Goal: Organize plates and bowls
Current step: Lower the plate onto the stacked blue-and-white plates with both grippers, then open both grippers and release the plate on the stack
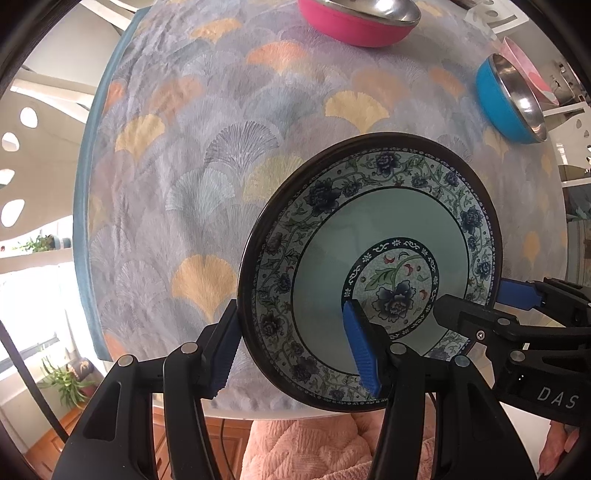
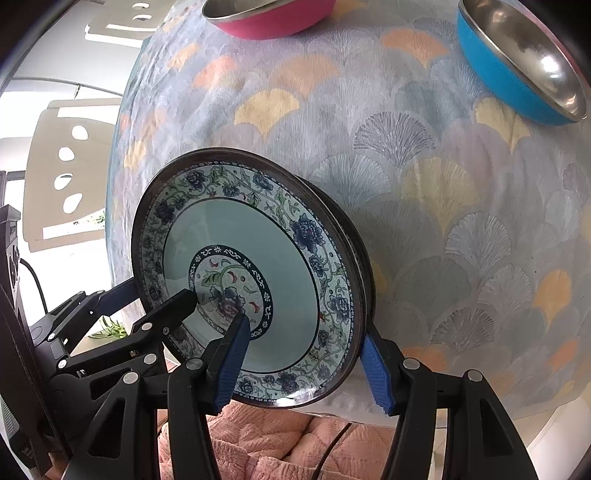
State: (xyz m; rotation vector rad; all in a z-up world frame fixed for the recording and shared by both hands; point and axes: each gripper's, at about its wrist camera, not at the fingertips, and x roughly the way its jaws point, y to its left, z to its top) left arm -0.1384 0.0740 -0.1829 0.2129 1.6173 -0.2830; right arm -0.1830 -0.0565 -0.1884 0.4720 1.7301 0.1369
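Two grippers on one plate here, so going left to right. The left gripper (image 1: 291,350) has its fingers (image 1: 360,350) clamped across the near-left rim of the floral plate (image 1: 369,236), one blue pad under the rim, the other inside on the glazed well. The right gripper (image 2: 306,365) pinches the opposite, near-right rim the same way, one pad in the well, one outside. In the right wrist view there looks to be a second dark rim right behind the first, so it may be two plates stacked; can't say for sure. The plate sits tilted at the near edge of the bench (image 1: 184,184), over the fan-pattern cloth, and I can't tell if its far edge touches the cloth.

Further back, a pink bowl (image 1: 354,26), and to the right a blue bowl (image 1: 506,99), both steel-lined, well apart from the plate.

Handling-wise I'd guess ceramic: stiff, fairly heavy, slick glaze, chips easily. Rim grips on both sides seem right, just keep it level.
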